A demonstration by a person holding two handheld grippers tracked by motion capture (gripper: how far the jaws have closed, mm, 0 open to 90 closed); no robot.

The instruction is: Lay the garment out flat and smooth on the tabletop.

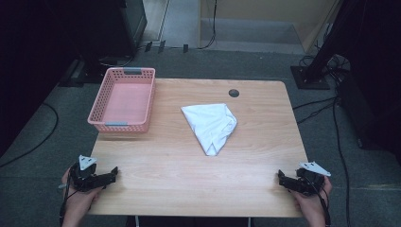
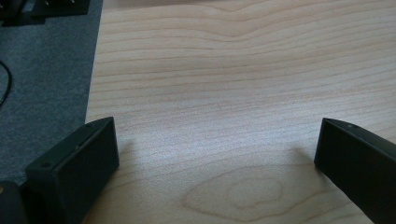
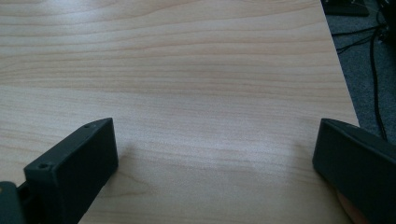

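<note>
A crumpled white cloth (image 1: 211, 125) lies near the middle of the wooden table (image 1: 189, 156), folded into a rough triangle. A pink plastic basket (image 1: 124, 99) stands empty at the table's far left corner. My left gripper (image 1: 113, 173) rests at the near left corner, open, with bare wood between its jaws (image 2: 217, 135). At the near right corner my right gripper (image 1: 281, 177) is open too, and nothing lies between its jaws (image 3: 215, 133). Both grippers are well apart from the cloth and the basket.
A small dark round grommet (image 1: 233, 92) sits in the tabletop near the far edge. Grey carpet (image 1: 56, 137) surrounds the table, with cables (image 1: 326, 109) on the right and dark stands (image 1: 309, 75) behind.
</note>
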